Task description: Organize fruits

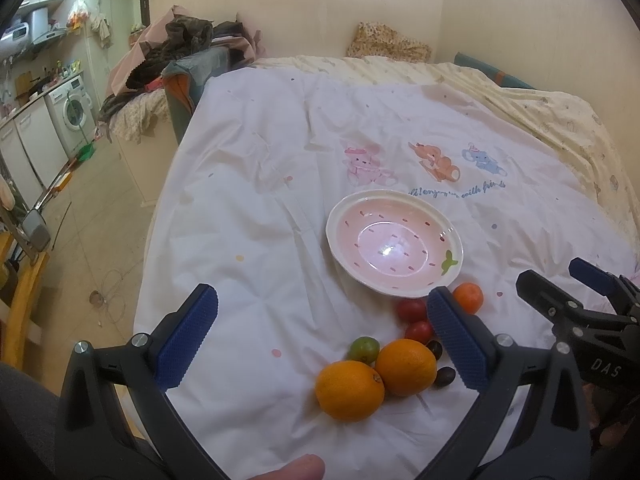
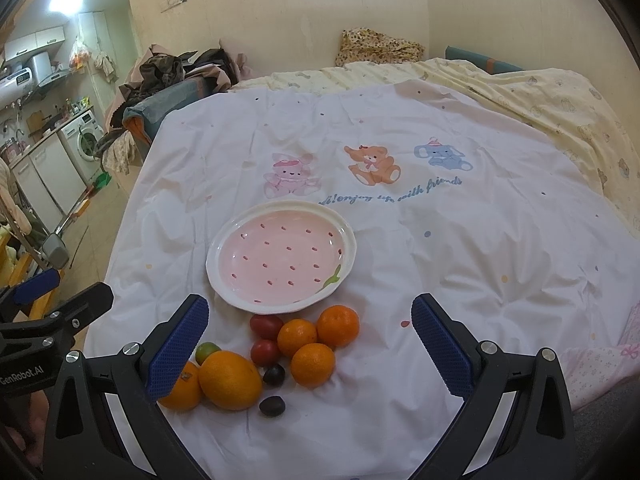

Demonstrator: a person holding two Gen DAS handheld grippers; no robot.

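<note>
A pink strawberry-pattern bowl (image 1: 394, 242) (image 2: 282, 258) sits empty on the white bedsheet. In front of it lies a cluster of fruit: two large oranges (image 1: 349, 390) (image 2: 230, 380), three small mandarins (image 2: 307, 338), two red tomatoes (image 2: 266, 326), a green fruit (image 1: 363, 349) and two dark grapes (image 2: 273, 405). My left gripper (image 1: 322, 332) is open and empty, above the sheet with the oranges between its fingers. My right gripper (image 2: 310, 338) is open and empty, hovering over the fruit cluster. Each gripper shows at the edge of the other's view.
The sheet (image 2: 440, 240) with cartoon animals covers a bed; a yellow quilt (image 2: 560, 96) lies at the far right. Clothes pile (image 1: 180, 52) at the far left corner. The bed's left edge drops to the floor (image 1: 92, 208), with a kitchen beyond.
</note>
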